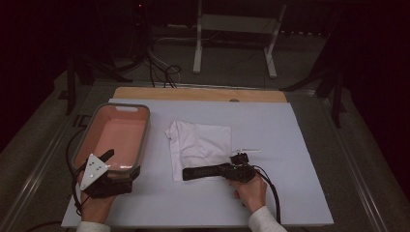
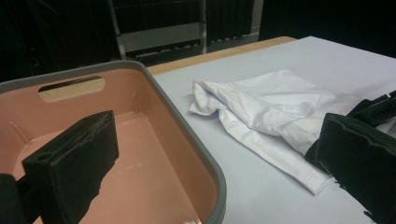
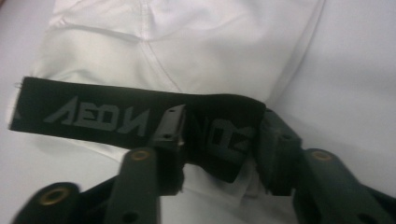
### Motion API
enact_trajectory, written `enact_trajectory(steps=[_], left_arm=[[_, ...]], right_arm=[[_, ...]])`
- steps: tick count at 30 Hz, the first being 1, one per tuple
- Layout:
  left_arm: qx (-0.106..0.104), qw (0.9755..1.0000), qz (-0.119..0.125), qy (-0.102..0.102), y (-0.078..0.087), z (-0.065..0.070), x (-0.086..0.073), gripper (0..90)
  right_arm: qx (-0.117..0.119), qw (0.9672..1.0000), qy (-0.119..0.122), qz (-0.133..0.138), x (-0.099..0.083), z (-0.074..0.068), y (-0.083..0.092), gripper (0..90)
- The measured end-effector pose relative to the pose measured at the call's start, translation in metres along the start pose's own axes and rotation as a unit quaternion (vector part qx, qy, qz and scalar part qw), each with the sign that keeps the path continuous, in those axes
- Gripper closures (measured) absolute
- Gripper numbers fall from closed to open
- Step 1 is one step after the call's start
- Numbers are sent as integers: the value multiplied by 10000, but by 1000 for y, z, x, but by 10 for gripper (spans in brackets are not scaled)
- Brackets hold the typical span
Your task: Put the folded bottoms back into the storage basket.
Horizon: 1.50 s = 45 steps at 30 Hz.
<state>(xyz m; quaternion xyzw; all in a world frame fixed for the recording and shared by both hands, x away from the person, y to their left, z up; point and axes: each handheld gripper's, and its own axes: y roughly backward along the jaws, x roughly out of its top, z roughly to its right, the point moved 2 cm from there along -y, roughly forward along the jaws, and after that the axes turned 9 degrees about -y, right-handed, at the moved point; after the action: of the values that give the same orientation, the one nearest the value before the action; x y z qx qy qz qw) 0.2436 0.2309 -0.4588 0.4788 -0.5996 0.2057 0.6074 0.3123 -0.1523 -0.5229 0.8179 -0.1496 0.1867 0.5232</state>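
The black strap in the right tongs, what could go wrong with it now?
The right tongs pinch only one end of the black strap, so it might slip free when lifted. The strap lies on the white shirt's lower edge, so the tongs could snag that cloth and drag it along. The left tongs hang open at the pink bin's near rim and could bump it.

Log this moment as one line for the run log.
left gripper: open at pink bin rim | right gripper: shut on black band | band lies on white garment
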Motion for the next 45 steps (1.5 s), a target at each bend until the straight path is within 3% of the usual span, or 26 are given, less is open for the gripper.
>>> enact_trajectory(steps=[5,11,29,36,45], left_arm=[[-10,10000,1,-6,0,1,0,2],[-17,10000,-11,-7,-1,1,0,2],[-48,10000,-1,9,-3,3,5,2],[-46,9999,99,-8,-4,2,15,3],[-87,10000,36,-23,-13,4,22,3]], right_arm=[[152,9991,-327,-210,0,-2,-1,771],[273,9988,-335,-218,-1,-1,1,806],[492,9988,59,-36,-7,-7,21,811],[592,9981,89,-110,-12,-8,27,810],[681,9974,185,-177,-18,-6,33,810]])
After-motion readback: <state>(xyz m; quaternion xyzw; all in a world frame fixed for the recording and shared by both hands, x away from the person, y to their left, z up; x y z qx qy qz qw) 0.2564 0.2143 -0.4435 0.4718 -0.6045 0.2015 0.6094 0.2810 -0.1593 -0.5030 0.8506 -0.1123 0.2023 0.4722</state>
